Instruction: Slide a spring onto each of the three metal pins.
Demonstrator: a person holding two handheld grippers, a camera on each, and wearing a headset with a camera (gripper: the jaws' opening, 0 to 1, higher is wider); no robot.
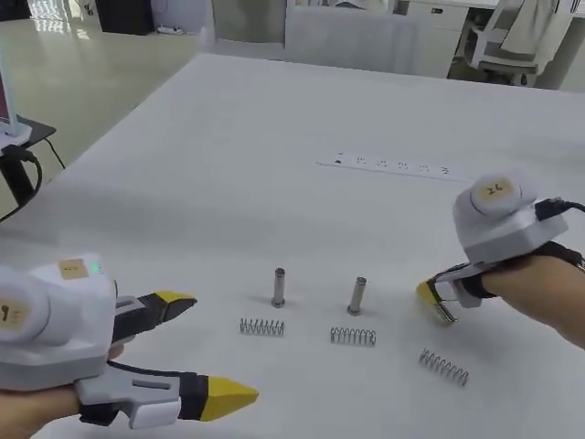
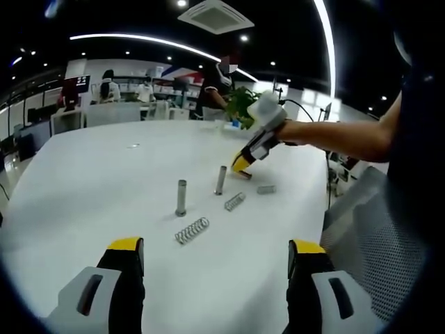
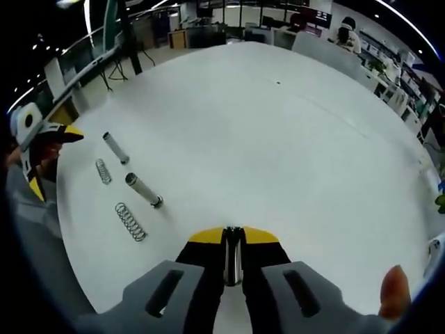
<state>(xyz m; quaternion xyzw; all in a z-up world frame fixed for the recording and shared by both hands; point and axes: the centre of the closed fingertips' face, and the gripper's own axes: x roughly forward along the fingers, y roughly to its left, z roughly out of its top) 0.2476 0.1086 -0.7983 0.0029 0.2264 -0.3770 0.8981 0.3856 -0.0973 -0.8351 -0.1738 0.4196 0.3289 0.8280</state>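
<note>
**Head view:** the white worktop (image 1: pixel 228 165) carries two metal pins standing upright side by side, the left pin (image 1: pixel 279 286) and the middle pin (image 1: pixel 357 295). Three springs lie flat on the near side of them. The left spring (image 1: pixel 261 326) is just before the left pin and the middle spring (image 1: pixel 353 337) just before the middle pin. The right spring (image 1: pixel 444 366) lies off to the right, apart from both. The left gripper (image 1: pixel 217 347) hovers at the lower left, its fingers spread wide around nothing. The right gripper (image 1: pixel 431 294) pinches a third pin (image 1: pixel 444 313) low over the worktop. A power strip (image 1: pixel 393 165) lies farther back.

**Left gripper view:** the spread fingers frame the two upright pins and the springs, and the right gripper reaches in beyond the middle pin.

**Right gripper view:** the fingers press on the third pin, which runs up between them. The standing pins and two springs sit to the left.
</note>
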